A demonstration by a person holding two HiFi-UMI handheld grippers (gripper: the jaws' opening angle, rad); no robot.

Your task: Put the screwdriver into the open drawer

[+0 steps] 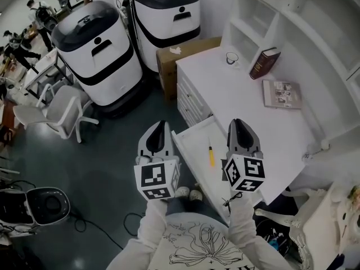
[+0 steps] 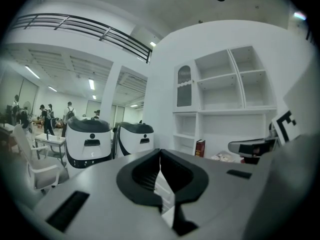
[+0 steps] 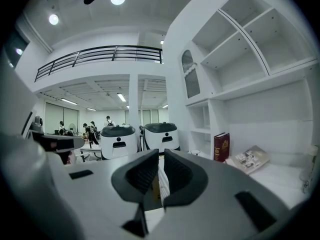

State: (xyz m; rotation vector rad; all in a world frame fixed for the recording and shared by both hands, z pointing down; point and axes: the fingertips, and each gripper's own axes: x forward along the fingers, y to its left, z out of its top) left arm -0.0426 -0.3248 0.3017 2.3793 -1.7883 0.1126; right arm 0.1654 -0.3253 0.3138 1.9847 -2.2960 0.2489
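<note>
A small yellow-handled screwdriver [image 1: 211, 155] lies inside the open drawer [image 1: 193, 141], which is pulled out from the white desk [image 1: 236, 100]. My left gripper [image 1: 160, 124] hovers just left of the drawer, over the floor. Its jaws are shut with nothing between them, as the left gripper view [image 2: 160, 154] also shows. My right gripper [image 1: 237, 122] hangs over the desk top just right of the drawer and the screwdriver, shut and empty; its jaws [image 3: 161, 156] stand nearly together. Neither gripper touches the screwdriver.
On the desk stand a dark red book [image 1: 264, 62], a magazine [image 1: 282, 93] and a small cup [image 1: 232, 57]. White shelves [image 1: 292, 16] rise behind. A cardboard box [image 1: 183, 58], two white-and-black machines [image 1: 98, 52] and a white chair [image 1: 59, 111] stand to the left.
</note>
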